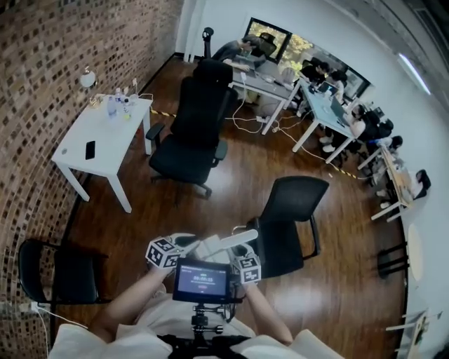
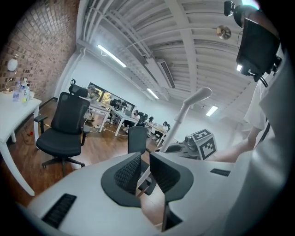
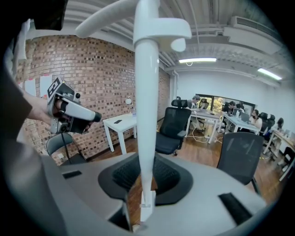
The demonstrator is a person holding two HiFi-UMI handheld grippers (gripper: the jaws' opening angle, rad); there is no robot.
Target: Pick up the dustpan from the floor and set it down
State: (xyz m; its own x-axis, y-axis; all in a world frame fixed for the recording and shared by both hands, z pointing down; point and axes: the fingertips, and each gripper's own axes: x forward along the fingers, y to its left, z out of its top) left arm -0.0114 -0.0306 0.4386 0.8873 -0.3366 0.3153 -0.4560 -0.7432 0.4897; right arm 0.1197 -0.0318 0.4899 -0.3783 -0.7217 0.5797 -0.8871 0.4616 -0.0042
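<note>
The dustpan's long white handle [image 3: 146, 106] stands upright between the jaws of my right gripper [image 3: 146, 186], which is shut on its lower part. The handle ends in a curved grip [image 3: 115, 14] at the top. The pan itself is hidden below. In the left gripper view the same handle [image 2: 184, 115] rises at the right beside the right gripper's marker cube [image 2: 203, 144]. My left gripper [image 2: 146, 161] holds nothing, and its jaws stand a little apart. In the head view both grippers sit close to my body, the left gripper [image 1: 168, 251] beside the right gripper [image 1: 242, 265], with the handle [image 1: 235, 240] between them.
A black office chair [image 1: 196, 126] and a second black chair [image 1: 287, 217] stand on the wooden floor ahead. At the left a white table [image 1: 105, 137] stands against the brick wall, and a black chair [image 1: 56, 270] stands nearby. Desks with seated people [image 1: 337, 105] fill the far side.
</note>
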